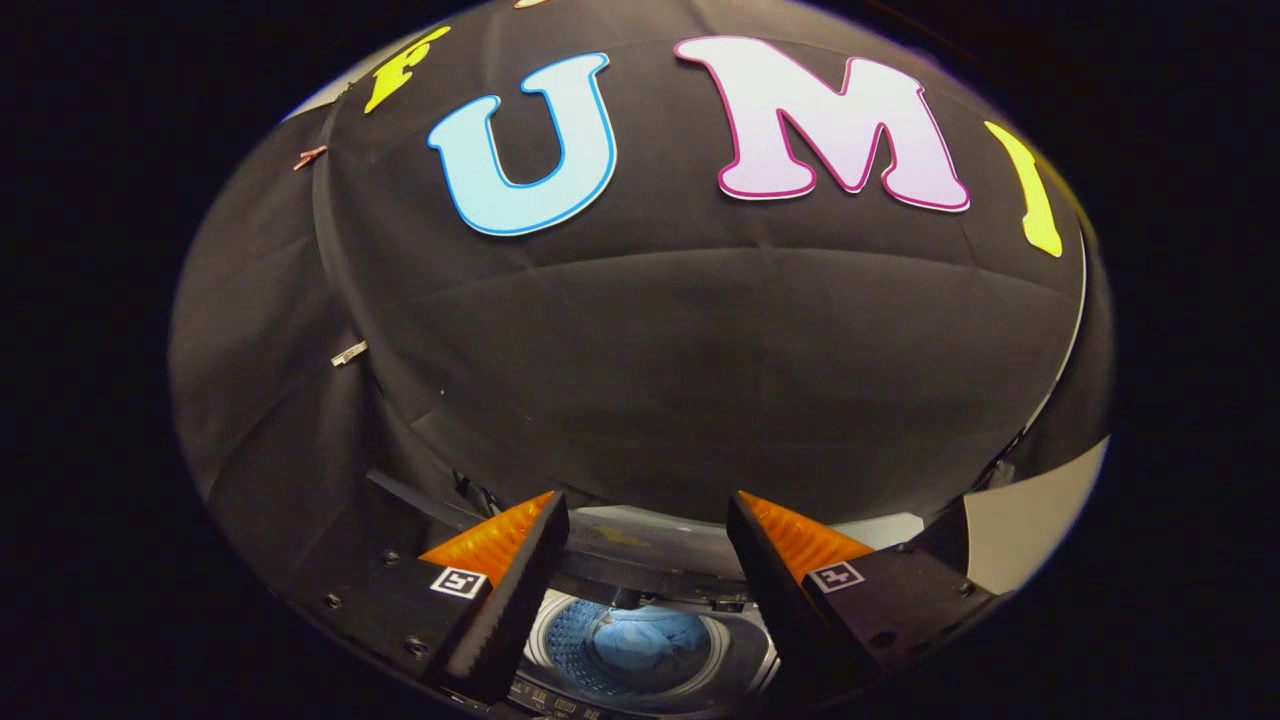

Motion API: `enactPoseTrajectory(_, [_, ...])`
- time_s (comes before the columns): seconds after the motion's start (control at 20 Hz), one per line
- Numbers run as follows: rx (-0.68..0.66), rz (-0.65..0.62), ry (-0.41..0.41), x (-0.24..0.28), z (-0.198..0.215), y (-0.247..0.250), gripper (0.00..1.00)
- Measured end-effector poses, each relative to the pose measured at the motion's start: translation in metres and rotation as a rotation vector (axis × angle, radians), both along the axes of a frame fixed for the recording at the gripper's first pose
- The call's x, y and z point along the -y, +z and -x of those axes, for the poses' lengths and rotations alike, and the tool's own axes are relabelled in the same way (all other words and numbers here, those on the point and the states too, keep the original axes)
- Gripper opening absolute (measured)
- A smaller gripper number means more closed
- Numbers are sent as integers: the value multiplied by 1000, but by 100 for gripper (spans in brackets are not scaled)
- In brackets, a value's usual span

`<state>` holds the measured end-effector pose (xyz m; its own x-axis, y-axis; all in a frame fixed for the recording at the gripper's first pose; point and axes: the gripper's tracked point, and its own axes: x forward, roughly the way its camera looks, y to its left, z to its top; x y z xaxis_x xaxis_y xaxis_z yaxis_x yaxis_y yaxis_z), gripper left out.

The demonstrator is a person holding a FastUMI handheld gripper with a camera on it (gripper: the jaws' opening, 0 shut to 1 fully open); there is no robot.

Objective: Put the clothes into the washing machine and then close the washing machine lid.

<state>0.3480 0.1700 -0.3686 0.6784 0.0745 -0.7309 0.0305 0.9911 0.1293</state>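
Gripper (648, 590) sits lowest in frame, fingers spread wide apart, nothing between them, nothing touched. Empty gap frames the washing machine (640, 545) below, bottom centre of frame.

Washing machine is a top-loader, seen from above and a bit behind. Drum opening (560, 640) is round and perforated, showing between the two fingers. Blue clothes (650, 640) lie bunched inside the drum, low in the tub, no fabric visibly hanging over the rim. Judgement: the loading part looks done, which explains the empty, parted fingers held high above the opening.

Lid (630, 535): a pale panel sits just beyond the drum opening, under the hem of the black cloth wall. Likely the lid folded back, but edges are small and partly hidden by the fingers, so cannot tell for sure. Drum is uncovered either way, so closing is still to do.

Control strip (545, 700) runs along the near side of the machine, at the very bottom of frame, mostly cut off.

Room to move: open space directly over the drum. Tight spot is the far side, where the black cloth wall (700, 380) hangs close behind the machine, so little clearance behind the lid. Pale surface (1030, 520) at lower right of frame, beside the machine, looks bare.

Risk, as a guess: fingers snagging the cloth hem when reaching for the lid's edge.
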Motion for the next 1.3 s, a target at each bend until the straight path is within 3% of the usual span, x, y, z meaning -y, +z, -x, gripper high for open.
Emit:
enactPoseTrajectory(0.45, [-49,-4,0,-15,61,-5,100])
enactPoseTrajectory(0.7, [-158,42,31,-20,103,-42,99])
enactPoseTrajectory(1.3, [-116,42,74,-38,124,-19,99])
